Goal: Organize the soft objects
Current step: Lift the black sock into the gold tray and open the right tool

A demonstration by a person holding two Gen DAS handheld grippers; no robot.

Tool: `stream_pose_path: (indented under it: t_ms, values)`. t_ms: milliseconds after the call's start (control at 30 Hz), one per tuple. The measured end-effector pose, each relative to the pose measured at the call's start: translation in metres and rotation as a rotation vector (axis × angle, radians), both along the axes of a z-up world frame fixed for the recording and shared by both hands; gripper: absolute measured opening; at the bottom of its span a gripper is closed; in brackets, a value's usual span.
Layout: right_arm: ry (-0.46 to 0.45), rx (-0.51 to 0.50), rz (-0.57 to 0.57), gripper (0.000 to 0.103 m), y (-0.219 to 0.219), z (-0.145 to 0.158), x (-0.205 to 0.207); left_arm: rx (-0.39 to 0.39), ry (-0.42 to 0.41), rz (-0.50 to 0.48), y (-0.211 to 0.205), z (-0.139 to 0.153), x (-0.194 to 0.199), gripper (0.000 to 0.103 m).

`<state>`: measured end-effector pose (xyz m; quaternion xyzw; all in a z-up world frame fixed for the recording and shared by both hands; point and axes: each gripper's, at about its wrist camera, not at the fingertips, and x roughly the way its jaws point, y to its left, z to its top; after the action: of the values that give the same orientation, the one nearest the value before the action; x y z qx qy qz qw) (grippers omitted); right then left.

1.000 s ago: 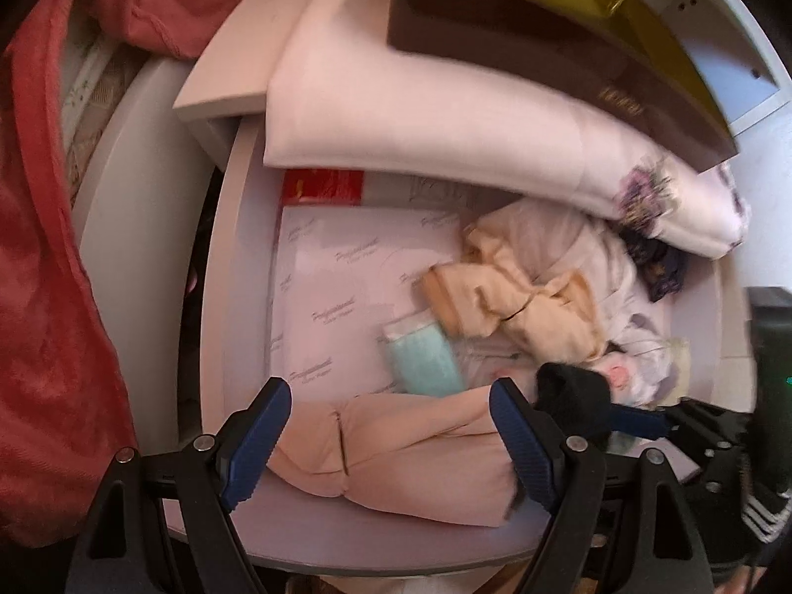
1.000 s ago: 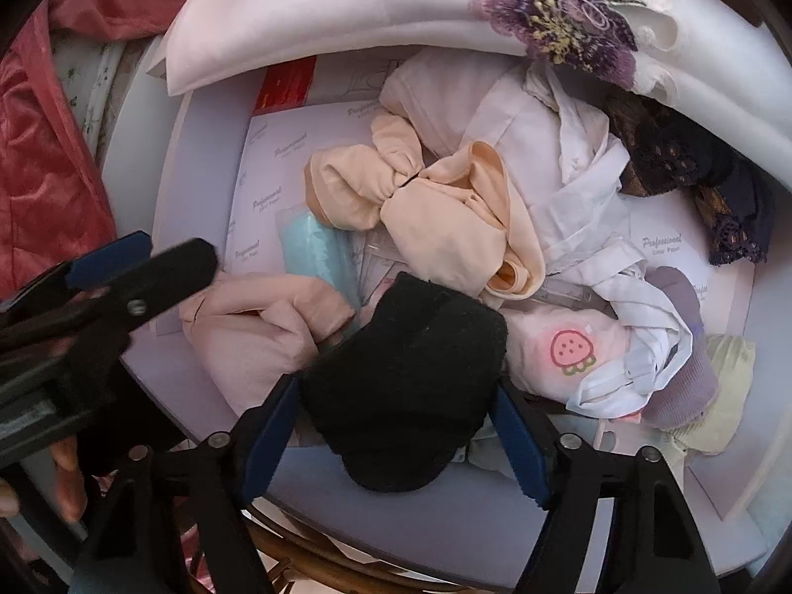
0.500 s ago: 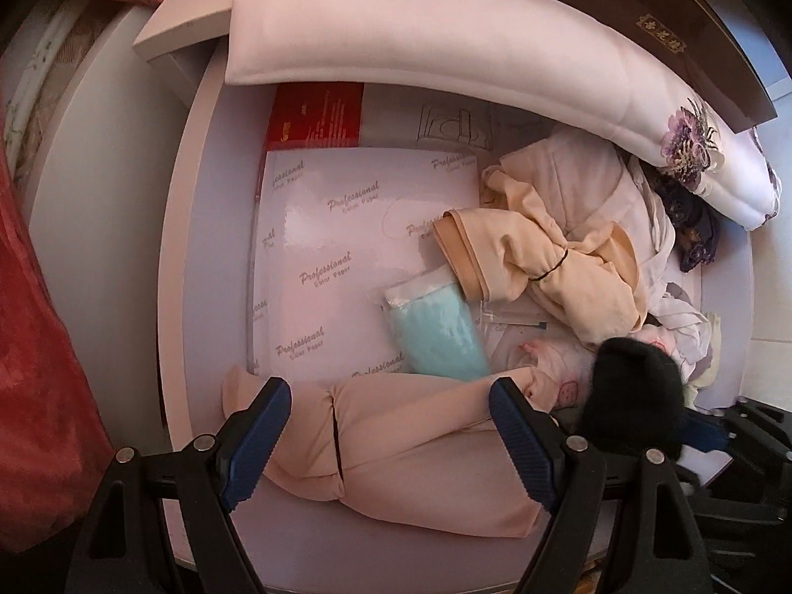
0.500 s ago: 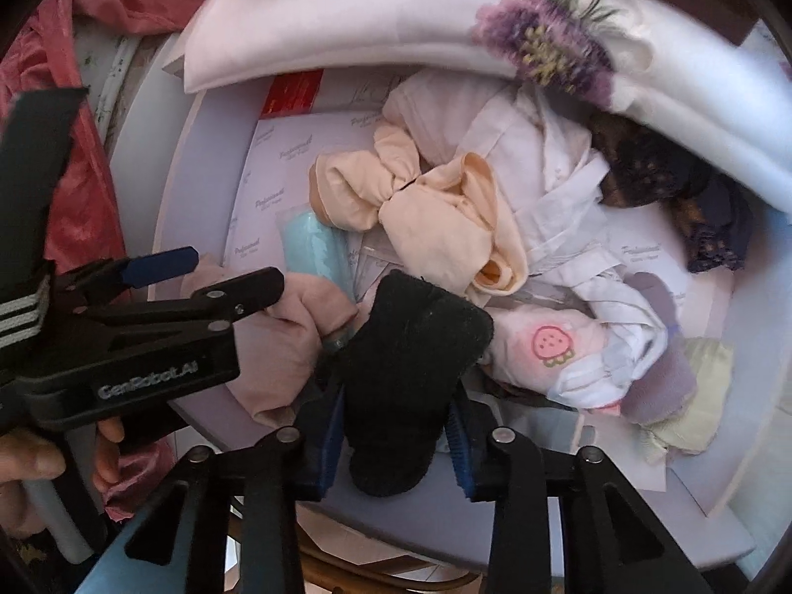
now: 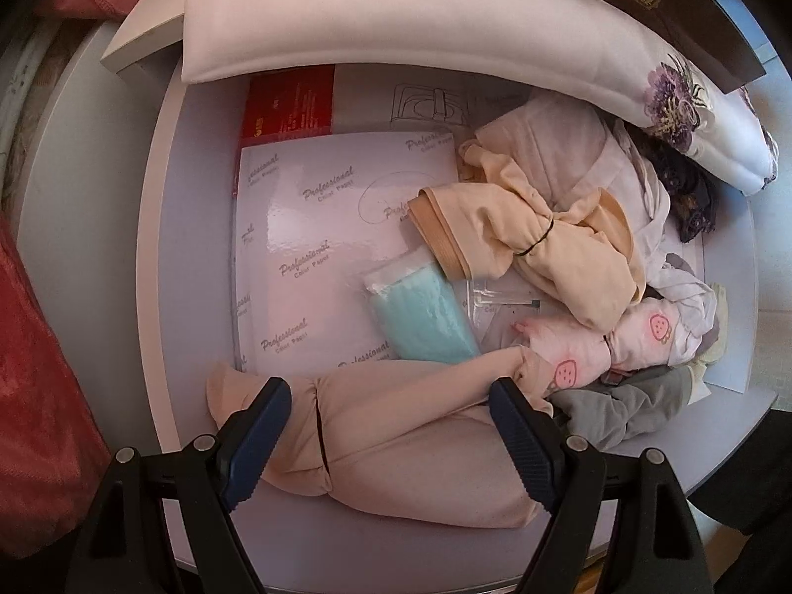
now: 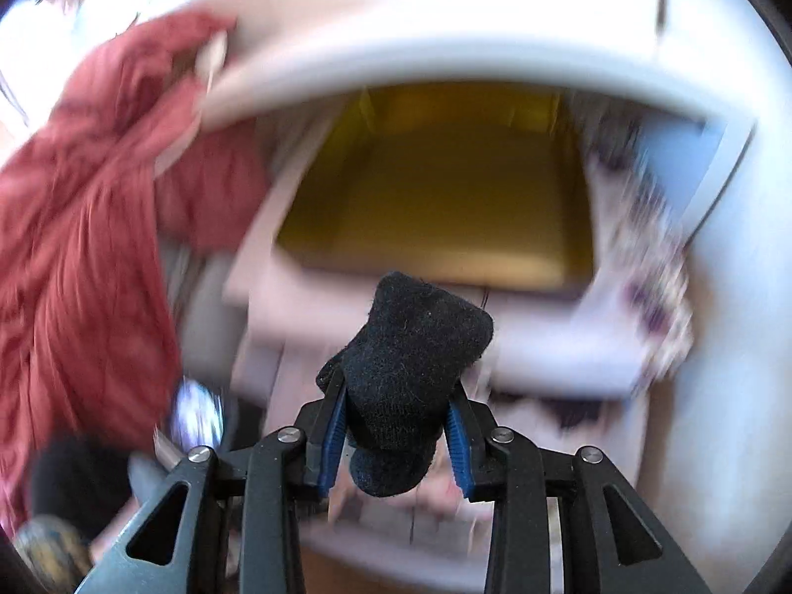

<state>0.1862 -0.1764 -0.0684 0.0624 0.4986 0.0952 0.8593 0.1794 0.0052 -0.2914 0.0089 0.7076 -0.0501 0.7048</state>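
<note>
- The right gripper (image 6: 396,425) is clamped on a black fuzzy sock (image 6: 403,376); its jaws have just been closing on it, and the blue pads press both sides of the sock, which stands up out of them.
- The right wrist view is smeared by motion. Ahead of the sock lies an open yellow-lined box (image 6: 435,208), which looks empty, with a red cloth (image 6: 84,227) hanging to the left.
- Step in hand, as I judge it: carrying the sock away from the pile. The next move likely calls for bringing it over a chosen spot, perhaps that box, and letting go.
- The left gripper (image 5: 391,438) points down with its jaws spread wide, straddling a rolled beige garment (image 5: 396,445); the pads do not press on it.
- That garment lies in a white drawer (image 5: 193,297), at its near edge.
- Also in the drawer: a pack of colour paper (image 5: 317,227), a bagged pack of blue face masks (image 5: 425,312), a tied cream garment (image 5: 519,237), pink strawberry-print clothing (image 5: 638,336), grey fabric (image 5: 618,411) and dark lace (image 5: 693,198).
- A folded floral-print cloth (image 5: 445,24) lies across the far edge.
</note>
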Motion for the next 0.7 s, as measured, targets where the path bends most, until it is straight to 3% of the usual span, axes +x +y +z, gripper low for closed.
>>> stream_pose_path:
  t_ms: [133, 300, 533, 700]
  values:
    - [-0.034, -0.076, -0.055, 0.038, -0.006, 0.010, 0.051, 0.004, 0.002, -0.001, -0.002, 0.005, 0.003, 0.084]
    - [0.004, -0.210, -0.104, 0.039, -0.009, -0.020, 0.095, 0.007, 0.003, -0.002, -0.002, 0.007, 0.004, 0.084]
    - [0.007, -0.349, -0.108, 0.045, -0.006, -0.051, 0.119, 0.015, 0.001, -0.015, -0.004, 0.011, 0.002, 0.084]
    - [-0.002, -0.378, -0.113, 0.052, -0.006, -0.058, 0.126, 0.016, 0.001, -0.016, -0.006, 0.011, 0.001, 0.084]
